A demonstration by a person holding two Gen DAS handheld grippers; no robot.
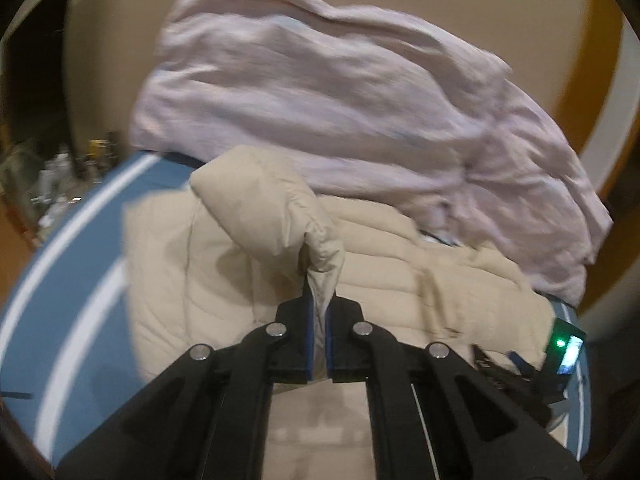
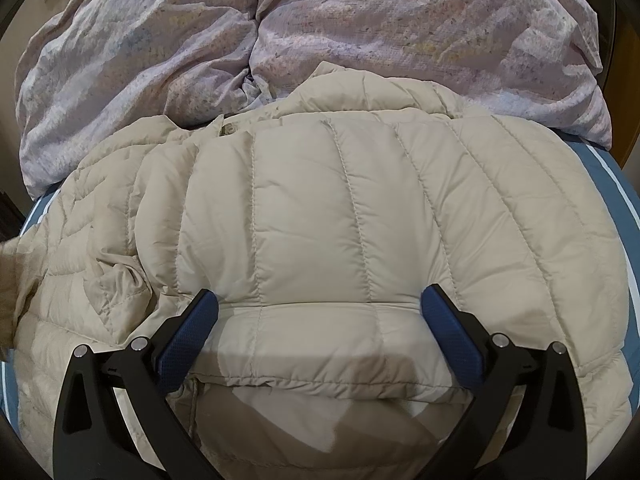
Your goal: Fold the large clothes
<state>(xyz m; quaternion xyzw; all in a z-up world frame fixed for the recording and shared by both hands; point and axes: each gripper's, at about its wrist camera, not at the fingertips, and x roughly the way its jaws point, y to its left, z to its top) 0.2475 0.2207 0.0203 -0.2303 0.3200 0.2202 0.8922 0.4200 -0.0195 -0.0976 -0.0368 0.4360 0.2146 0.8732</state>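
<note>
1. Left gripper [image 1: 319, 322]: jaws nearly closed, pinching a puckered fold of the beige puffer jacket [image 1: 256, 248]. The pinched part, which may be a sleeve end or a corner, stands lifted above the rest of the garment. View is motion-blurred.
2. Right gripper [image 2: 320, 332]: jaws spread wide, holding nothing. The blue fingers [image 2: 188, 340] sit either side of a folded-over quilted panel at the near hem; whether they touch the fabric I cannot tell.
3. Jacket [image 2: 340, 220] lies on the bed [image 2: 624, 208], on a blue sheet with white stripes. The near panel looks smooth and doubled over; the jacket's left portion in the right wrist view is crumpled and loose.
4. Progress, as a judgement: folding is begun but not finished. One panel seems laid across; the pinched piece must be brought over and set down, the creased side flattened, and probably a final fold made.
5. Beyond the jacket: a bunched lilac duvet [image 2: 360, 40], touching the jacket's far edge.
6. Containers: none visible in either view. Blurred clutter at the left wrist view's far left cannot be identified.
</note>
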